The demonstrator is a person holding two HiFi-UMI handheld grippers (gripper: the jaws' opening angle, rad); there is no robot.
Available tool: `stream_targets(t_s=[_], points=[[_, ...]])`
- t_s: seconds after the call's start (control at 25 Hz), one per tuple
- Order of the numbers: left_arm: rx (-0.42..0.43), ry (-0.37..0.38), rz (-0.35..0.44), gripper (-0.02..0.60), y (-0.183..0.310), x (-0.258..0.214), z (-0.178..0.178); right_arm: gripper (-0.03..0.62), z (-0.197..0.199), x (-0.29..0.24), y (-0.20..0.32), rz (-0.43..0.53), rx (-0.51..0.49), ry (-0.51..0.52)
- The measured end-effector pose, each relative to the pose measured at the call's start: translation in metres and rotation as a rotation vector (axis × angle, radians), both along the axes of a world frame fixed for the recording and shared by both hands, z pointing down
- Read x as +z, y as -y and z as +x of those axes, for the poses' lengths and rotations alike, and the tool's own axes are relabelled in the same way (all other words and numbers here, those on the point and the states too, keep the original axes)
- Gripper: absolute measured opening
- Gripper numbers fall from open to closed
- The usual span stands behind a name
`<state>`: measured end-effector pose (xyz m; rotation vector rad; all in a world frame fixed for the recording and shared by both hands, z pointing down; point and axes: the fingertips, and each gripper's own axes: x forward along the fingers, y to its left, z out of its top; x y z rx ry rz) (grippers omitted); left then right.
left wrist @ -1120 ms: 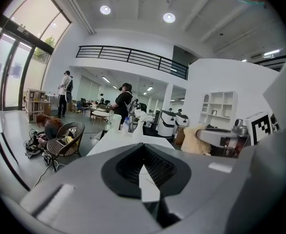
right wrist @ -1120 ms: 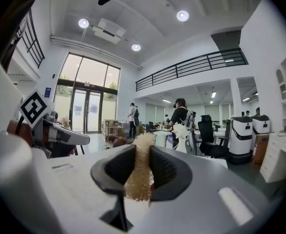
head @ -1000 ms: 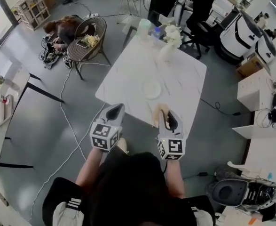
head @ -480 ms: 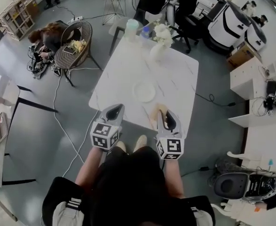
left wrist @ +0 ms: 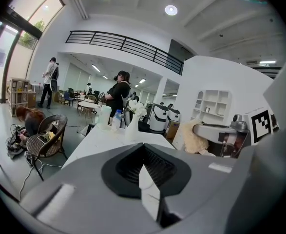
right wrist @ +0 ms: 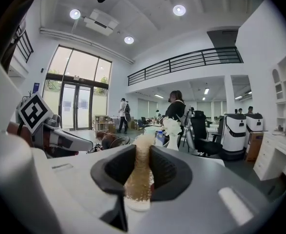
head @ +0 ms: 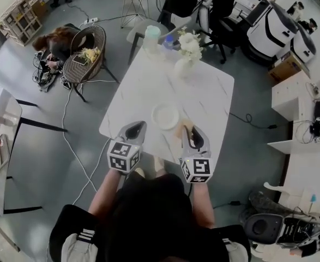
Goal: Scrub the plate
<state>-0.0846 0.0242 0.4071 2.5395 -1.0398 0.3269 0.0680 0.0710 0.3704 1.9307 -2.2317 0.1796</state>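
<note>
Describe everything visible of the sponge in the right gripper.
The tan, coarse-pored sponge stands on edge, clamped in the right gripper, its far end poking past the jaw tips. A paler layer shows at its near end. In the head view it hangs above the white table, just short of the round white plate, touching only the gripper's dark pads.

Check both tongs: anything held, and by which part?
Right tongs are shut on a tan sponge, pinched by its flat sides, far end poking past the tips. Left tongs are shut, empty.
</note>
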Motion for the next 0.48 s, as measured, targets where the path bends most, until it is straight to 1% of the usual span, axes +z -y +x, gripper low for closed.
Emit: stream_targets(t_s=[0.24, 0.48], points=[[-0.024, 0.005, -0.035, 0.006, 0.031, 0.012, 0.017, 0.091, 0.017, 0.015, 0.043, -0.039, -0.038, 0.015], [-0.048, 0.010, -0.107, 0.006, 0.058, 0.044, 0.029, 0.091, 0.019, 0.046, 0.080, -0.110, -0.090, 0.022]])
